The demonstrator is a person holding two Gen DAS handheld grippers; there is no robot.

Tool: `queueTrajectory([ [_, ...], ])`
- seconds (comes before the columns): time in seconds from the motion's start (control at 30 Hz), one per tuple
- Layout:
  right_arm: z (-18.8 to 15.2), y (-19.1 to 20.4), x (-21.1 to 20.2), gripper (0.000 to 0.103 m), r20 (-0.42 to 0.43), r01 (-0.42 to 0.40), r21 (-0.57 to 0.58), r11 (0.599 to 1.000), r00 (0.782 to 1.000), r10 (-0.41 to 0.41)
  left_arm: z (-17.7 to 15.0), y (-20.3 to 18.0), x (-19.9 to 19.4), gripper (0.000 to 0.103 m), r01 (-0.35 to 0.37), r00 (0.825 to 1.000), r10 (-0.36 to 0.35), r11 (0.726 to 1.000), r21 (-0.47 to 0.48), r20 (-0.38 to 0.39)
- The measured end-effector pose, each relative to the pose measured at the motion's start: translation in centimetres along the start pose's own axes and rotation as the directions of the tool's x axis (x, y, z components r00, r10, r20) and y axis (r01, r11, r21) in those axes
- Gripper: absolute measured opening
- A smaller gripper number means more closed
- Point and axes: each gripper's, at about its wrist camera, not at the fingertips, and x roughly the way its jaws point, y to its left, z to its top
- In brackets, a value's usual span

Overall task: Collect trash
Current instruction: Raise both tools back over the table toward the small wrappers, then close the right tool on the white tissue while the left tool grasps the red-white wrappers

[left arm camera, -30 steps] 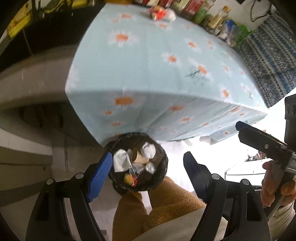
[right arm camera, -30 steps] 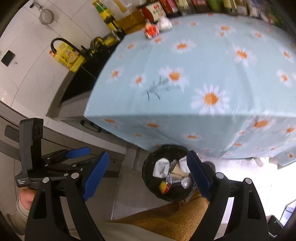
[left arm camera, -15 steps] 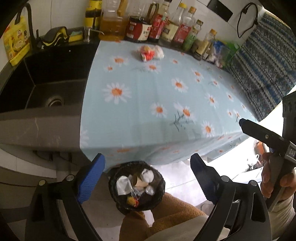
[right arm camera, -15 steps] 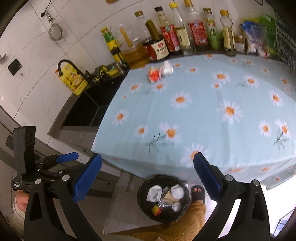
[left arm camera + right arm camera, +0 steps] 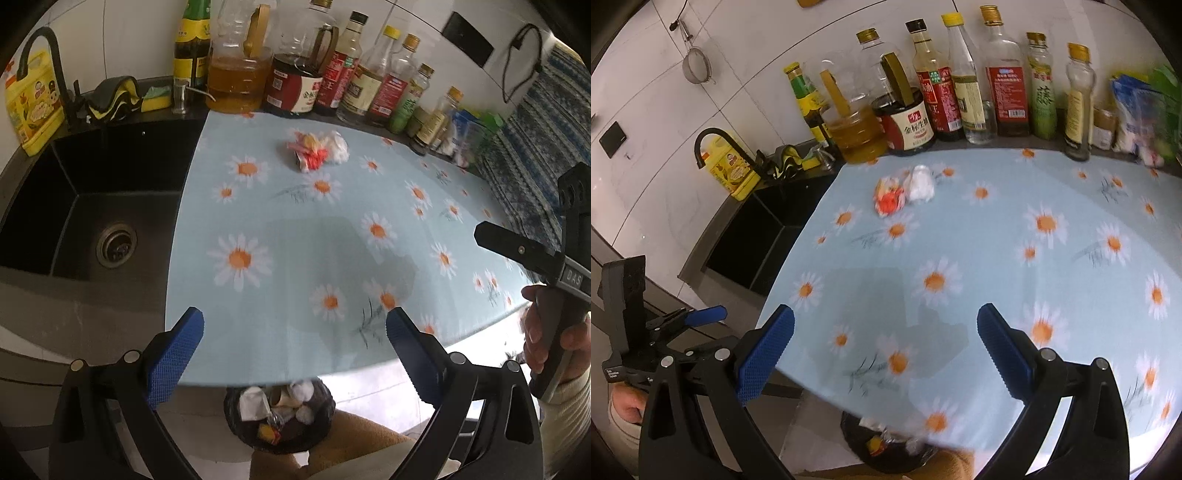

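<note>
A crumpled red and white wrapper (image 5: 314, 153) (image 5: 888, 195) lies beside a white wad (image 5: 338, 147) (image 5: 921, 182) at the far side of the daisy tablecloth (image 5: 314, 240) (image 5: 997, 258). A black-bagged bin (image 5: 280, 417) (image 5: 882, 443) holding several scraps stands on the floor under the table's near edge. My left gripper (image 5: 295, 321) hovers over the near part of the table, its jaws opening with nothing between them. My right gripper (image 5: 886, 317) hangs open and empty over the same edge, to the right of the left one.
A black sink (image 5: 92, 206) with a faucet (image 5: 40, 40) lies left of the table. Several oil and sauce bottles (image 5: 942, 99) line the back wall. A person's tan trouser leg (image 5: 369, 435) is next to the bin. A patterned blue cloth (image 5: 535, 140) hangs at the right.
Both grippers rose from over the bin and tipped up toward the tabletop. The left jaws spread wider. The bin slid to the lower edge of both views.
</note>
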Motion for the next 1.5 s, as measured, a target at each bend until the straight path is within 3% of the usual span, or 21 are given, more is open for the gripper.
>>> queueTrajectory([
  [0.53, 10.7, -6.9, 10.1, 0.098, -0.110, -0.117, -0.074, 0.990, 0.988, 0.108, 8.8, -1.1, 7.3, 0.096, -0.110, 0.994, 0.106, 0.984, -0.139, -0.036],
  [0.93, 14.6, -7.4, 17.3, 0.096, -0.191, -0.198, -0.139, 0.970, 0.967, 0.170, 10.9, -1.0, 9.9, 0.096, -0.183, 0.983, 0.172, 0.959, -0.215, -0.068],
  [1.0, 14.8, -7.3, 18.2, 0.090, -0.202, -0.207, -0.145, 0.968, 0.964, 0.175, 11.0, -0.8, 10.1, 0.096, -0.193, 0.981, 0.181, 0.954, -0.231, -0.071],
  [1.07, 15.0, -7.4, 19.1, 0.078, -0.219, -0.208, -0.146, 0.967, 0.960, 0.174, 11.1, -0.7, 10.1, 0.096, -0.201, 0.979, 0.188, 0.949, -0.241, -0.073],
  [1.27, 15.4, -7.7, 20.9, 0.064, -0.243, -0.218, -0.135, 0.967, 0.953, 0.181, 11.3, -0.6, 10.3, 0.096, -0.223, 0.975, 0.209, 0.940, -0.258, -0.081],
  [1.37, 15.3, -7.6, 21.3, 0.048, -0.259, -0.235, -0.136, 0.962, 0.946, 0.195, 11.4, -0.5, 10.5, 0.096, -0.229, 0.973, 0.213, 0.938, -0.260, -0.086],
  [1.5, 15.2, -7.2, 21.1, 0.045, -0.254, -0.240, -0.161, 0.957, 0.947, 0.195, 11.6, -0.6, 10.7, 0.096, -0.230, 0.973, 0.214, 0.938, -0.258, -0.089],
])
